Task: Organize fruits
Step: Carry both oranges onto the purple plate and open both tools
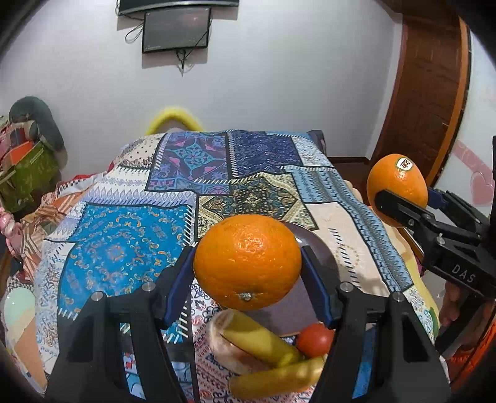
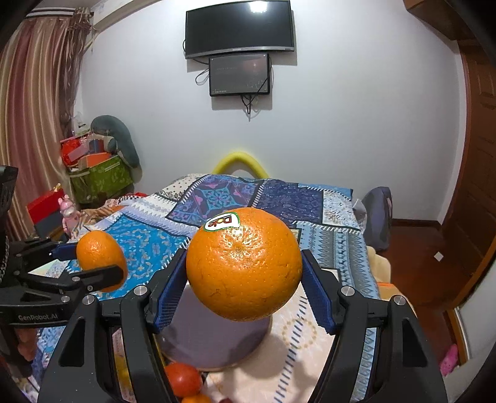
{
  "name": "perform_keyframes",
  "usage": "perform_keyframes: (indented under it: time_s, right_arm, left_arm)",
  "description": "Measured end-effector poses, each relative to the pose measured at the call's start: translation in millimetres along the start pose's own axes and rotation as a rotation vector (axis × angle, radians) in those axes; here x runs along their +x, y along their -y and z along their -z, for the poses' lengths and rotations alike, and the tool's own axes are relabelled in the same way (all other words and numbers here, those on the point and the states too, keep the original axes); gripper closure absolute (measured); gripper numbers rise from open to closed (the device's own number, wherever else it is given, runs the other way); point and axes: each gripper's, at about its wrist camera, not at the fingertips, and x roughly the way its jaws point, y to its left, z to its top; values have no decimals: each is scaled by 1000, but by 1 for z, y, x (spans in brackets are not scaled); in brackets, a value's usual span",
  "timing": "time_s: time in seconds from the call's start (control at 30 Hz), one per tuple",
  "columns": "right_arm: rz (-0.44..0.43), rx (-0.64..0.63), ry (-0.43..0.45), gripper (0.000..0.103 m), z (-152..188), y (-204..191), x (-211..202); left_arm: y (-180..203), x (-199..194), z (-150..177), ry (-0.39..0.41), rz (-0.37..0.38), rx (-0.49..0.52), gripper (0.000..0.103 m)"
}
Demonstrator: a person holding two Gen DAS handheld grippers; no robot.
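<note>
White walls close the room behind a bed spread with a patchwork quilt [image 1: 130, 248] in blue, cream and purple; two dark screens [image 2: 238, 29] hang on the far wall, striped curtains [image 2: 34, 93] at one side, a brown wooden door [image 1: 424, 102] at the other. Both grippers hang tilted down above the quilt's near edge. The left gripper [image 1: 248, 263] has its blue pads pressed on a plain round orange [image 1: 248, 260], clear of the quilt. The right gripper [image 2: 245, 272] likewise clamps a stickered round orange [image 2: 245, 263] in the air. Below them a grey round plate [image 2: 217, 338] rests on the quilt, bare where it shows. Just beside its near rim lie yellow bananas [image 1: 263, 341] and a red tomato [image 1: 314, 339]
</note>
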Motion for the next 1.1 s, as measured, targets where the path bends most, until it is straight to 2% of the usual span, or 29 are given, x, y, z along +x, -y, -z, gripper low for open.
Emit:
perform_keyframes:
  time_s: [0.3, 0.57, 0.77, 1.1]
  right_arm:
    - [-9, 8, -80, 36, 5, 5, 49]
    - [-11, -6, -176, 36, 19, 10, 89]
    - [-34, -7, -252, 36, 30, 14, 111]
    - [-50, -25, -342, 35, 44, 17, 138]
  left_arm:
    - [-14, 46, -7, -39, -36, 5, 37]
    - [-16, 93, -2, -125, -28, 25, 37]
    - [-21, 123, 5, -209, 13, 13, 37]
    - [-22, 152, 7, -278, 16, 16, 37]
